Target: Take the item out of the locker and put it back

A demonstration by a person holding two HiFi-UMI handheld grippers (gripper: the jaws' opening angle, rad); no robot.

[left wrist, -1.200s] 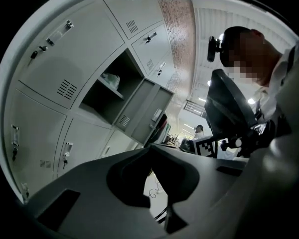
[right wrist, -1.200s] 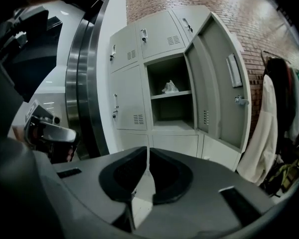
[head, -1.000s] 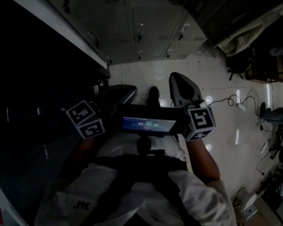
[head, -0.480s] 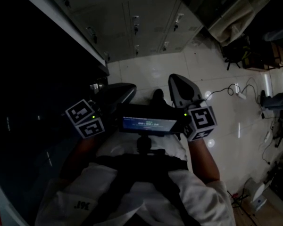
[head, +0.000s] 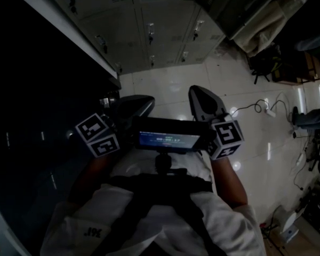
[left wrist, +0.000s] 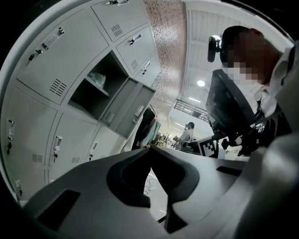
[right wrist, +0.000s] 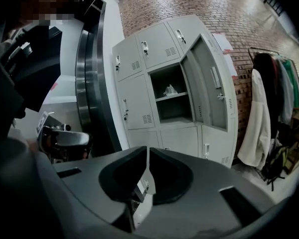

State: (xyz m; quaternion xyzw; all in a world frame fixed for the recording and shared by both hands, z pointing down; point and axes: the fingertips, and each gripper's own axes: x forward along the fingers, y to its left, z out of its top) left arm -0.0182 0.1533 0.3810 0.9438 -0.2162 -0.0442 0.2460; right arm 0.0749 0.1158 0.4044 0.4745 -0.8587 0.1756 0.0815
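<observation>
Item [right wrist: 170, 90] lies inside the open locker [right wrist: 175, 111], above and ahead of my right gripper [right wrist: 148, 148], well apart. Left gripper [left wrist: 150, 148] sees it off to its upper left; both jaws are clenched, empty. I'd reach with the right.

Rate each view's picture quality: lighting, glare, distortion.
Head view: badly underexposed, left side almost black, glare spots on the glossy floor, only the screen reads bright. Left gripper view: strong fisheye bends the lockers; ceiling lights blow out. Right gripper view: best lit, the open locker clear, brick wall curved, corners black.
</observation>
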